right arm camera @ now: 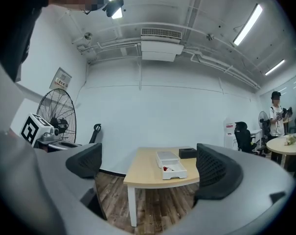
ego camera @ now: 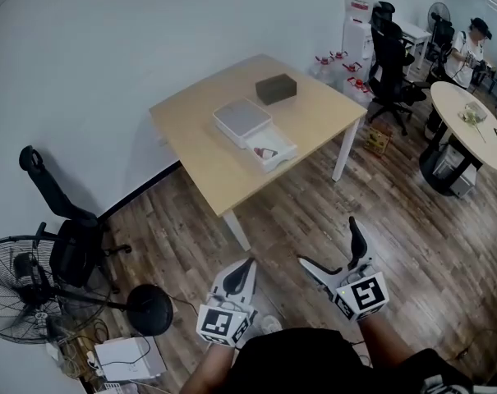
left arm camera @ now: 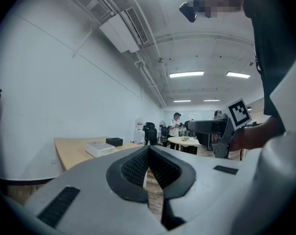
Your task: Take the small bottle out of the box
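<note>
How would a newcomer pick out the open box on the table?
Find the light wooden table by the white wall. Of three boxy things in a row on it, the open white box lies nearest the camera. Unlike the closed white piece and dark box, it shows something red inside.

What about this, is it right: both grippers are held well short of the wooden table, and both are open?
Not quite. The left gripper is shut, its jaws together, as the left gripper view shows; only the right gripper is open. Both are well short of the wooden table.
</note>
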Available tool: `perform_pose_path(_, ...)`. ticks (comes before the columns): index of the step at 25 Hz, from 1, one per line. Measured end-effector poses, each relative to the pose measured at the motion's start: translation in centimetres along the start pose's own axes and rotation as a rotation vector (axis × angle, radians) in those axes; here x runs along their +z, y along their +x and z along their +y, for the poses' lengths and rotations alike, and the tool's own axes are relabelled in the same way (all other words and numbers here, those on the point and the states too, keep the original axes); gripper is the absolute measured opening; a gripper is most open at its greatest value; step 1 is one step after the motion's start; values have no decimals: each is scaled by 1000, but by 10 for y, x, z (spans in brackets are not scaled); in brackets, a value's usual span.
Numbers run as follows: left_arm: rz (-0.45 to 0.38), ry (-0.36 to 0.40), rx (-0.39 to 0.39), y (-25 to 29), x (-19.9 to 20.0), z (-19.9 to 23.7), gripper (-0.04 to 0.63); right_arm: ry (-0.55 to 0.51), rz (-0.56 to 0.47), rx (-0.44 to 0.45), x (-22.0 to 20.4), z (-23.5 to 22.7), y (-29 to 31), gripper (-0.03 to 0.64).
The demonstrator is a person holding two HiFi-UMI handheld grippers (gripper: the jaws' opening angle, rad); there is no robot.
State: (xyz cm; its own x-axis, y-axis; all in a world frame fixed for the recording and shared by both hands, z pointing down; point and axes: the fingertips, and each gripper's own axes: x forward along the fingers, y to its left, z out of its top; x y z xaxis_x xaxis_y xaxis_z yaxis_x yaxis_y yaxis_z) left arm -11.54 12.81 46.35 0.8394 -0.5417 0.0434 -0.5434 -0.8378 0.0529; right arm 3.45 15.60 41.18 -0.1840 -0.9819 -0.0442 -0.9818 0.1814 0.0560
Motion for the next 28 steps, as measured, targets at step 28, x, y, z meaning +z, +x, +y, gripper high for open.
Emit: perform_pose_path(28, 80, -23, 7, 130, -24, 99, 15, -39, 113, 15, -40, -92, 150, 586)
